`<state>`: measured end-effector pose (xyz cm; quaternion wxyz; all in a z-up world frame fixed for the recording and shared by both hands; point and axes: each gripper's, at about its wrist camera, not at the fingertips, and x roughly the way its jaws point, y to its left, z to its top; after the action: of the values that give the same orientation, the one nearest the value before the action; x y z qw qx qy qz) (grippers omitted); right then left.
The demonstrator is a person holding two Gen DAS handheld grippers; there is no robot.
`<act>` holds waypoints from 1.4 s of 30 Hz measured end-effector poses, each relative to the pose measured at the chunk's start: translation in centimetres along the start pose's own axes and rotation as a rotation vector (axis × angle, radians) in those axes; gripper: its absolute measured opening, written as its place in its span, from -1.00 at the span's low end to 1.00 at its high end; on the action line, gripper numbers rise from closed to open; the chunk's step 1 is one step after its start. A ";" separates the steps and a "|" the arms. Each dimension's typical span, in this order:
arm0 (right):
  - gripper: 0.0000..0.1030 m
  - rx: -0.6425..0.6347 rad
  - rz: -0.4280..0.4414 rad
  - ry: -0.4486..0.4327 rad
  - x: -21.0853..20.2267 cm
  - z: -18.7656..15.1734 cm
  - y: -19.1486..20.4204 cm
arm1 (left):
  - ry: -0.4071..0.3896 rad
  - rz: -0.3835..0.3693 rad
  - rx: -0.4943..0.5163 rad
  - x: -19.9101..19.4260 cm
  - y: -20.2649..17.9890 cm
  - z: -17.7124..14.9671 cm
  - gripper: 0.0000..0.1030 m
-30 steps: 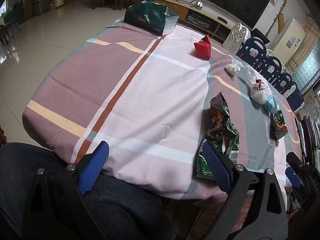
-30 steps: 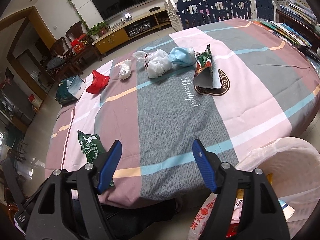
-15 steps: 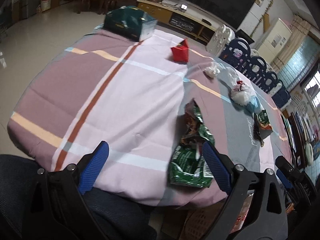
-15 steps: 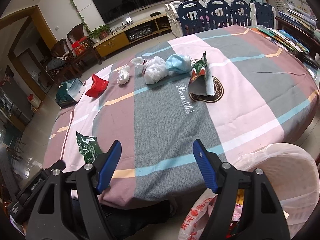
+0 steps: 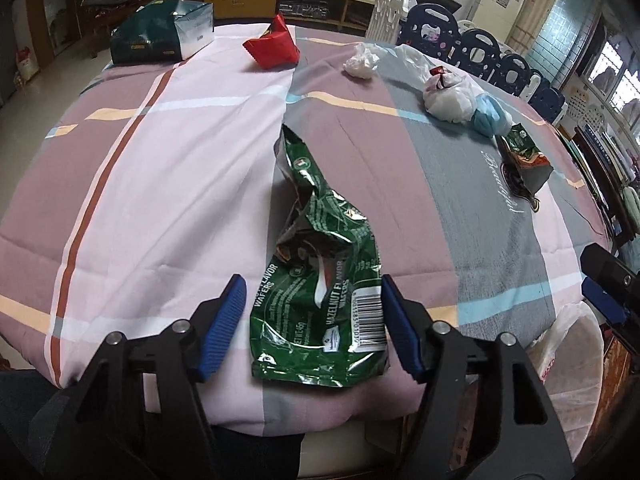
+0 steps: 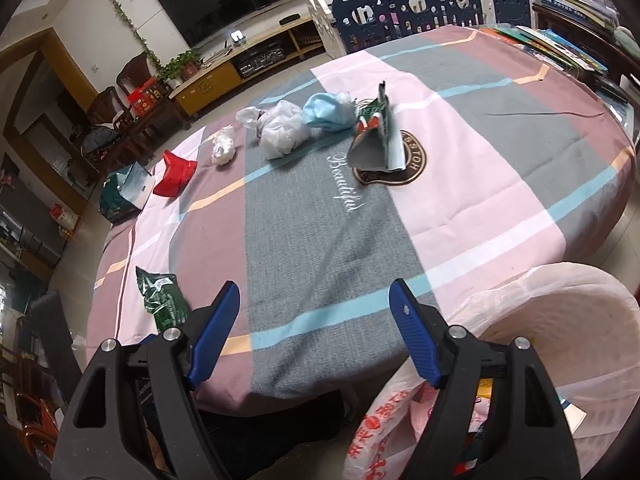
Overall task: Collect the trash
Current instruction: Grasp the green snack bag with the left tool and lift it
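A crumpled green wafer wrapper (image 5: 320, 280) lies near the table's front edge; it also shows in the right wrist view (image 6: 160, 300). My left gripper (image 5: 312, 312) is open, its blue fingers on either side of the wrapper's near end, not touching it. My right gripper (image 6: 316, 320) is open and empty over the table's near edge. Farther back lie a red wrapper (image 5: 274, 46), a white tissue wad (image 5: 360, 62), a white plastic bag (image 5: 448, 96), a blue mask (image 5: 490, 114) and a small green packet (image 5: 524, 156).
A round table with a striped cloth (image 5: 180, 140) holds the trash. A bin lined with a white bag (image 6: 560, 320) stands at the right by the table edge. A dark green box (image 5: 164, 32) sits at the far left. Chairs stand behind the table.
My left gripper has swung right and forward, so the green wrapper now lies between its open fingers. The right gripper has drifted slightly and stays open.
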<state>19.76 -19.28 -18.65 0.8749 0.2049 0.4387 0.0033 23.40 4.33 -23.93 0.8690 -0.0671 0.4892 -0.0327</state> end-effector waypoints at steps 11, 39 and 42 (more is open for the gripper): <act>0.47 -0.037 -0.009 0.018 0.0 -0.4 2.0 | -0.061 -0.051 -0.078 -1.3 1.7 0.2 -0.19; 0.47 -0.036 -0.024 0.056 1.4 -1.4 1.8 | -0.109 0.022 -0.117 -2.1 2.7 0.3 -0.43; 0.47 -0.037 -0.026 0.059 1.6 -1.5 1.8 | -0.108 0.021 -0.118 -2.1 2.7 0.3 -0.43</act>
<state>19.91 -16.80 -20.05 0.8651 0.1827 0.4671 0.0060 22.54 7.30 -22.40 0.8888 -0.1149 0.4436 0.0090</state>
